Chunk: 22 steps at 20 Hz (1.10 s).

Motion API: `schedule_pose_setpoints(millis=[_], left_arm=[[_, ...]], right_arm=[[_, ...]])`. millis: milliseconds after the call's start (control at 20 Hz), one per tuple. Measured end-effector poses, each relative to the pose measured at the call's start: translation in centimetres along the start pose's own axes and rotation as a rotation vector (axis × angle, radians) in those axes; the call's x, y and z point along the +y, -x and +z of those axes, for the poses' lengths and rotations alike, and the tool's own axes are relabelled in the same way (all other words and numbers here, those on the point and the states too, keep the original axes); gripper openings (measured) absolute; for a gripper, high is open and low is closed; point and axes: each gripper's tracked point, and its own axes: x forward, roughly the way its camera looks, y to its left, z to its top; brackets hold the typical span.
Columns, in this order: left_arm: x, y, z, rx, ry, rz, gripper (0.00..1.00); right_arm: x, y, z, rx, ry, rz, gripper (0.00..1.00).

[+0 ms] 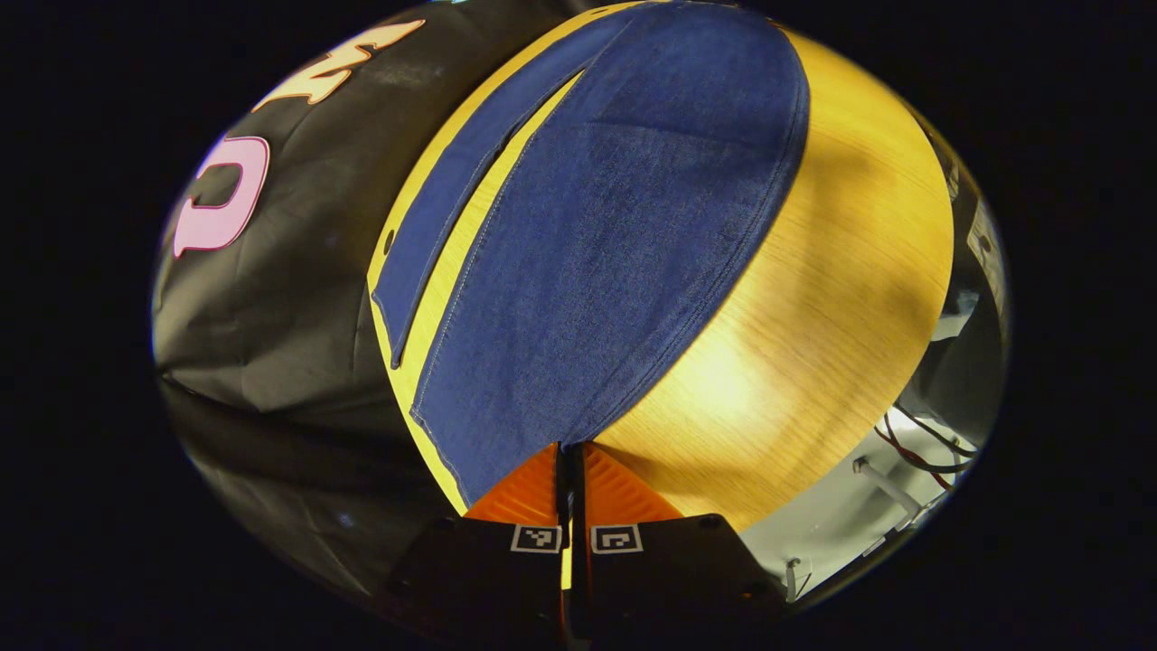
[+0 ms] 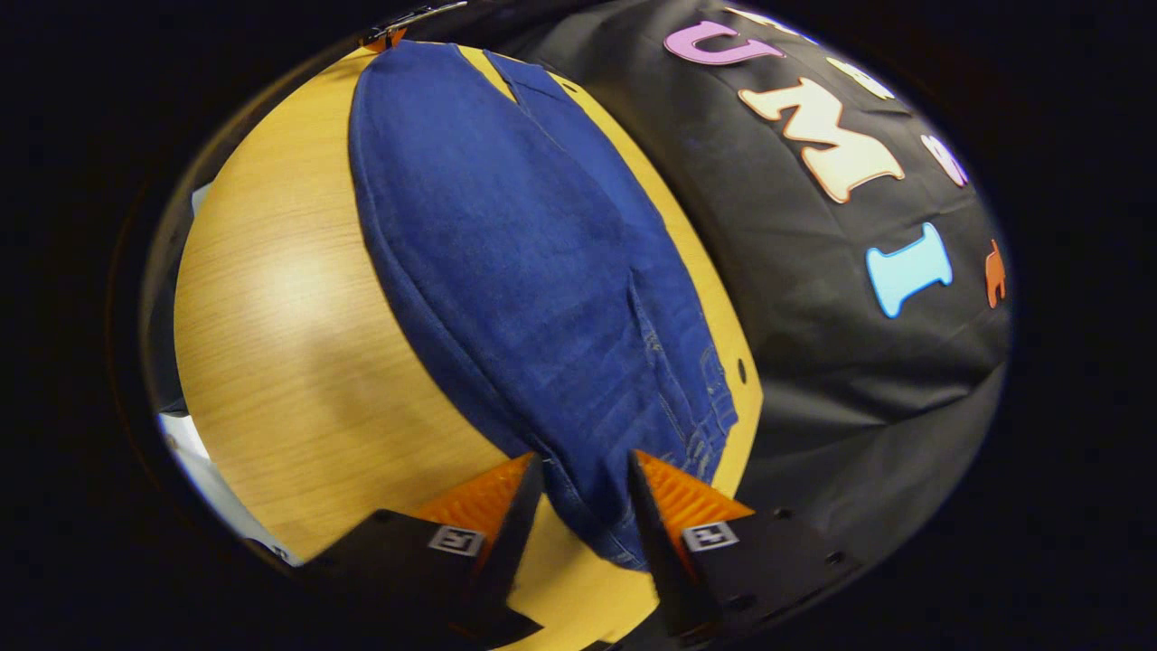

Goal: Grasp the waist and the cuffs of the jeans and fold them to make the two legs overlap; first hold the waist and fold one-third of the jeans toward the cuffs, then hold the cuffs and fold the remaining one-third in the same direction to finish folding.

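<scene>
Two legs of the jeans lie flat along the bench. Left gripper pinches a cuff corner closed; right gripper straddles the waist, fingers parted. Clamp it before lifting both ends together.

A recording booth: black cloth wall behind a wooden table.

Surface: light wood-grain top, with one small dark hole near its wall-side edge. Lying directly on it: jeans, dark blue denim, spread flat lengthwise, the two legs side by side with a narrow strip of wood showing between them.
</scene>
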Motion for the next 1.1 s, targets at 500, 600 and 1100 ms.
schedule_pose_setpoints(millis=[500, 600, 1100], left_arm=[[4.4, 1.8, 2.8, 0.028, 0.255, 0.083, 0.0], [6.8, 3.3, 4.4, 0.006, 0.343, 0.12, 0.0], [12.7, 5.7, 9.4, -0.131, 0.542, 0.178, 0.0]], right_arm=[[-6.7, 2.8, 3.4, -0.086, -0.278, -0.198, 0.03], [-10.3, 3.5, 5.6, -0.114, -0.38, -0.262, 0.03], [-21.4, -0.8, 12.5, -0.172, -0.662, -0.477, 0.02]])
